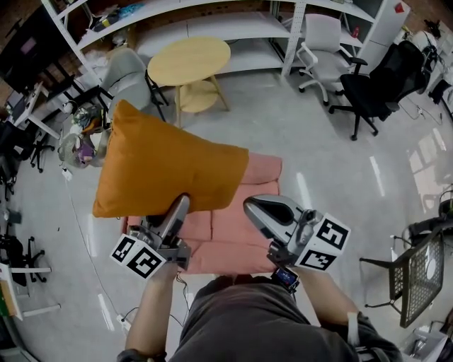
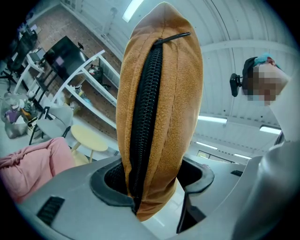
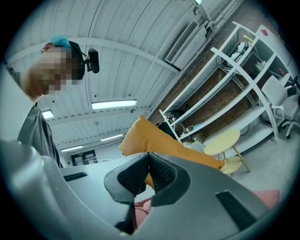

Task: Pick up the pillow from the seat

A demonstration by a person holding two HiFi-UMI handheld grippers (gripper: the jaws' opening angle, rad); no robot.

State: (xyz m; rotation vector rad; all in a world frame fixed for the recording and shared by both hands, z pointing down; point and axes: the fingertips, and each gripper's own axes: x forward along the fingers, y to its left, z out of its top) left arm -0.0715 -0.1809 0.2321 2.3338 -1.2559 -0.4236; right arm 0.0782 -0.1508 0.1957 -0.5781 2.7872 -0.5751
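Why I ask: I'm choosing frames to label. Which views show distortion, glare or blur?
Head view: fisheye bowing at the shelves, even light, pillow sharp. Left gripper view: dark rounded corners, bright ceiling light, zipper crisp. Right gripper view: same vignette, a glaring strip light.

Head view: pillow (image 1: 166, 166) hides far-left part of the seat (image 1: 244, 233) and jaw tips of left gripper (image 2: 152, 183). Person's shirt (image 1: 248, 318) hides seat's near edge. Far shelf clutter (image 1: 113, 15) too small to tell. In its own view the right gripper (image 3: 149, 161) blocks pillow's lower part.
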